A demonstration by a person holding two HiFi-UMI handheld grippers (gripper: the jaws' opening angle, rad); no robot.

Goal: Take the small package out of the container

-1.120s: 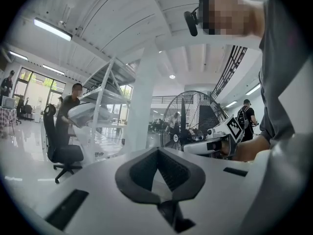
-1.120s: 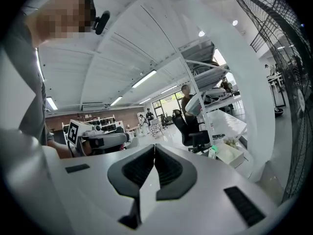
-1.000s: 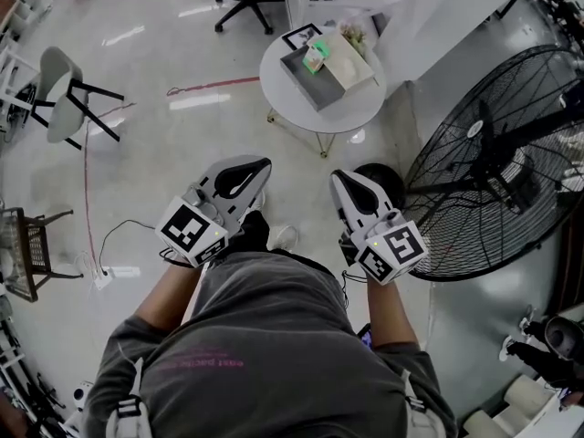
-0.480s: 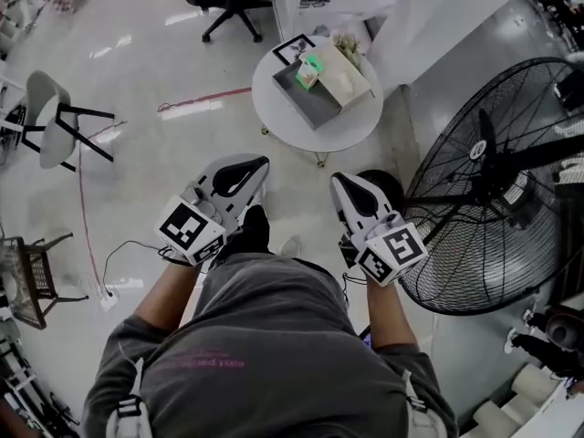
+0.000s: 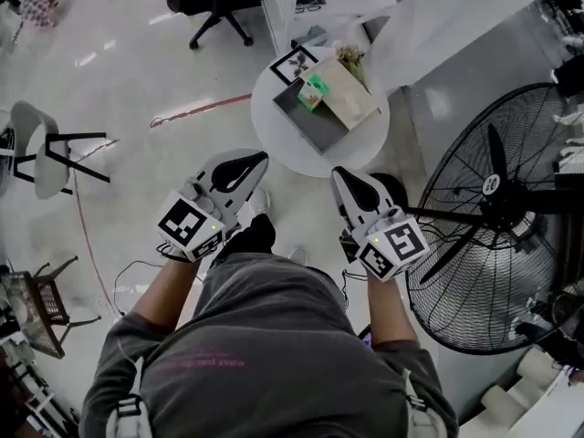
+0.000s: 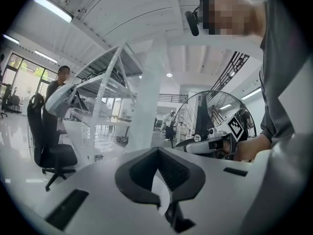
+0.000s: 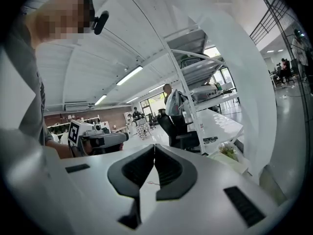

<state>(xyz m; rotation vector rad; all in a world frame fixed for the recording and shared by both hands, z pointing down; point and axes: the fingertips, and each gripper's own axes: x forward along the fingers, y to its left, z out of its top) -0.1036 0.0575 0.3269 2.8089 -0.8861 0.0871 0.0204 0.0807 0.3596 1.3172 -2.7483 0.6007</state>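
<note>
Lying in the grey container (image 5: 319,126) on a round white table (image 5: 274,142), the small green package (image 5: 313,90) sat well apart from both grippers.

The left gripper (image 5: 248,162) and right gripper (image 5: 341,177) were held low at the person's waist, each with its jaws pressed together on nothing. Jaws not parted before the reach would likely only shove the package. A beige box (image 5: 347,88) just beside it left little room for a jaw and might be pinched along with it. A large floor fan (image 5: 493,187) stood near on the right, a possible snag for that arm.
</note>
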